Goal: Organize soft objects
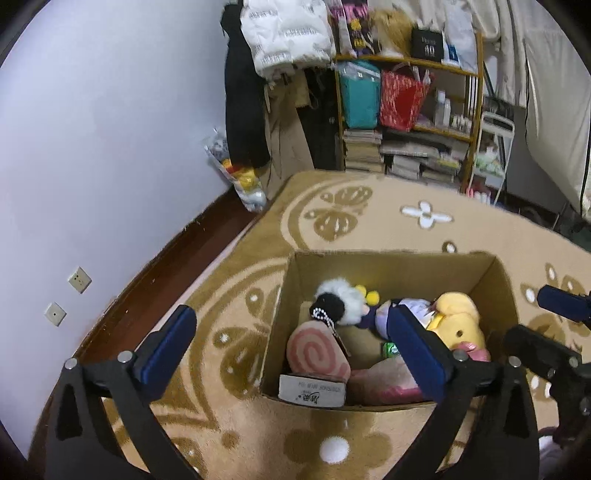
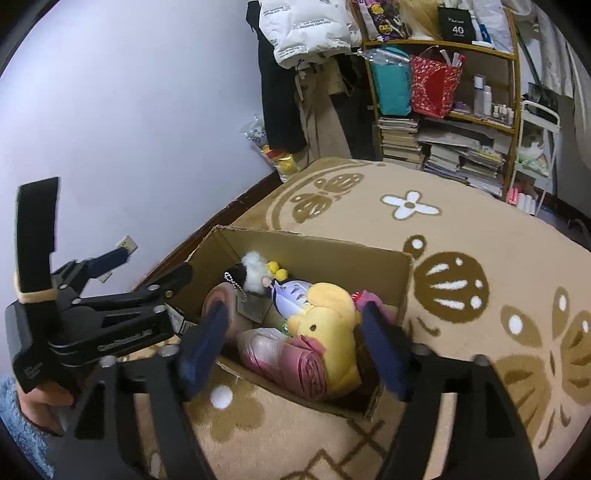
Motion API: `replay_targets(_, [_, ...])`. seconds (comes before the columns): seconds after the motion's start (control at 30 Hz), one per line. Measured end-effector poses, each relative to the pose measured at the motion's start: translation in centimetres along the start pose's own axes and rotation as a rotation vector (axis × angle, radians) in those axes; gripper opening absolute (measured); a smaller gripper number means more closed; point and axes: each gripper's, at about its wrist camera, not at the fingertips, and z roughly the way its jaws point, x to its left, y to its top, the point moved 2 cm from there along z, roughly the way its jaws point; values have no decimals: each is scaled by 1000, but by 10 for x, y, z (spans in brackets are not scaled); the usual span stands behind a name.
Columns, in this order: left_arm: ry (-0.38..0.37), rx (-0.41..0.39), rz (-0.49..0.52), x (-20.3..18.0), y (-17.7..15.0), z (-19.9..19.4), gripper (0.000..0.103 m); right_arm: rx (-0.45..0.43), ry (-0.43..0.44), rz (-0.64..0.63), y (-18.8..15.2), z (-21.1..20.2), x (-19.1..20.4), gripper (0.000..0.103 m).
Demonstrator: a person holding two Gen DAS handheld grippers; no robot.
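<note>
Both the left gripper (image 1: 291, 349) and right gripper (image 2: 295, 345) hover wide open, empty, over the brown cardboard box (image 1: 399, 269) holding a yellow plush chick (image 2: 328, 310)

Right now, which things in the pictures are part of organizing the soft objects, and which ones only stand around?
Part of the job:
cardboard box
yellow plush
pink swirl cushion
black-and-white fluffy toy
purple doll
left gripper and right gripper, both open and empty

Only standing around:
patterned carpet
shelf with books
red gift bag
white jacket
</note>
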Motion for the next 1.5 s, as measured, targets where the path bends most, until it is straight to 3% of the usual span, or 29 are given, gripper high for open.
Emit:
replay_targets(0.13, [2,-32,14,4,1,-20,103,-19,-13,8,1,-15,2,103])
replay_targets(0.27, [-40,-40,-9,8,1,-36,103,-37,-7,32,0,-30,1,103])
replay_targets(0.43, [-23,-63,-25,15,-3,-58,103,-70,-28,68,-4,-51,-2,103])
replay_targets(0.53, [-52,-83,-27,19,-8,-75,103,-82,-39,79,-8,-65,-5,103])
replay_targets(0.8, [-26,-151,-41,29,-20,-119,103,-135,-47,57,-12,-106,0,103])
replay_targets(0.93, [-22,-222,-74,35,-26,-148,103,-176,-38,40,-17,-129,10,103])
replay_targets(1.17, [7,-274,-35,31,-42,-181,103,-248,-44,12,-34,-160,26,103])
replay_targets(1.5, [-3,-292,-53,33,-73,-191,103,-298,-51,-6,-68,-165,33,103])
